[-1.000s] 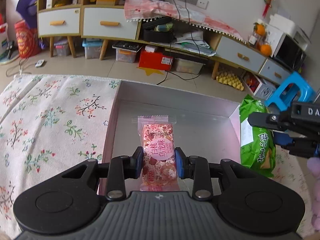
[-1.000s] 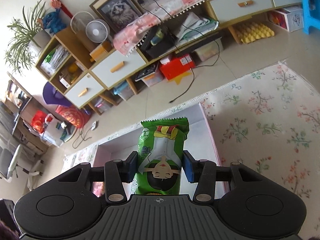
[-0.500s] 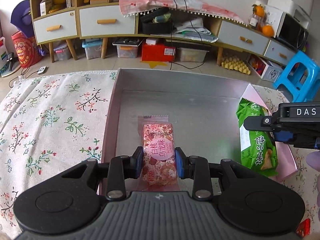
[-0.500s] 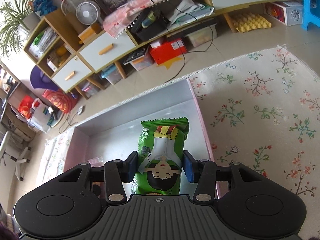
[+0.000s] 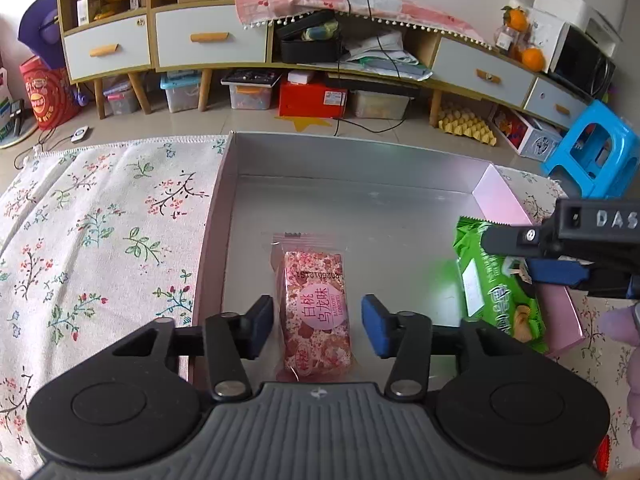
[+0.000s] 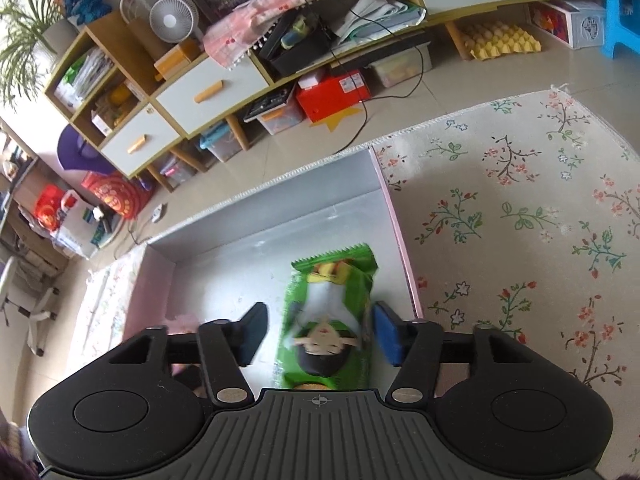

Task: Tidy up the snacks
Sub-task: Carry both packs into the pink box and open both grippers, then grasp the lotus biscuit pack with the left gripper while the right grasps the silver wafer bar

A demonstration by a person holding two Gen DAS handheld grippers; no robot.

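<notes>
Both grippers just opened, snacks released into the pink box (image 5: 500, 184). Left gripper (image 5: 317, 326) spread, pink snack pack (image 5: 316, 312) lying between the pads untouched, near-left of box floor. Right gripper (image 6: 320, 336) spread, green snack pack (image 6: 328, 316) between pads, near the right wall, blurred. Both look light, soft crinkly film, likely slippery; pinch across the middle, gently

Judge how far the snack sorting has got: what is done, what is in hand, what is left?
Done: the pink snack lies in the box. In hand: both grippers' jaws have just been opening; the left gripper has let go, and the green snack is just leaving the right gripper. Left: no other loose snacks show.
</notes>
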